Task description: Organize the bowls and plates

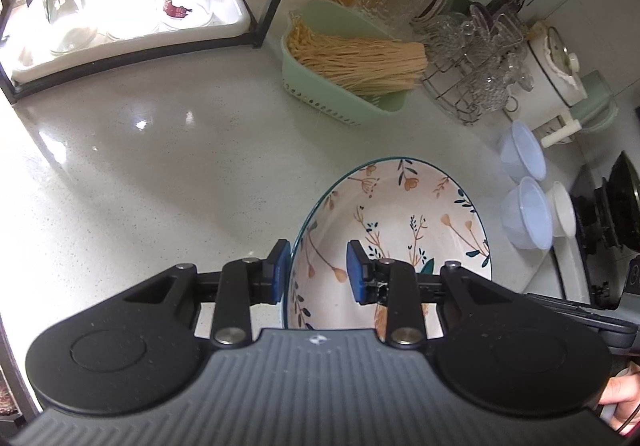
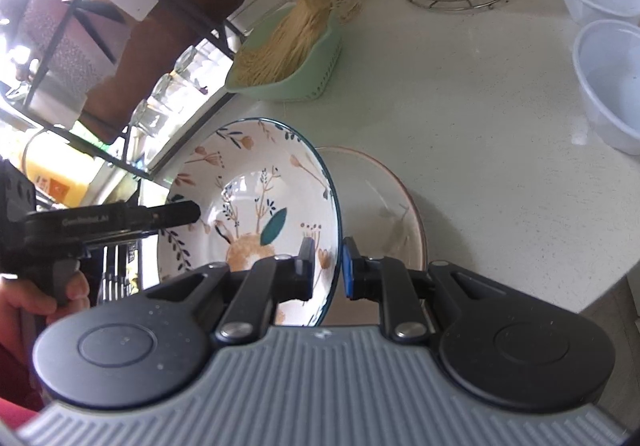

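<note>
Left claw (image 1: pixel 318 272) angles steeply down, its blue pads straddling the near rim of the floral bowl (image 1: pixel 400 222), clamped on that rim. Right claw (image 2: pixel 325 268) points down likewise, pads clenched on the opposite rim of the same bowl, which sits tilted above the surface (image 2: pixel 480 106). Just right of the right claw, partly behind the bowl, a pale plate (image 2: pixel 384 206) lies flat. Left of it, a hand (image 2: pixel 48 294) grips the other tool's handle.

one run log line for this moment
left gripper: shut on floral bowl rim | right gripper: shut on opposite rim | bowl tilted over counter
</note>
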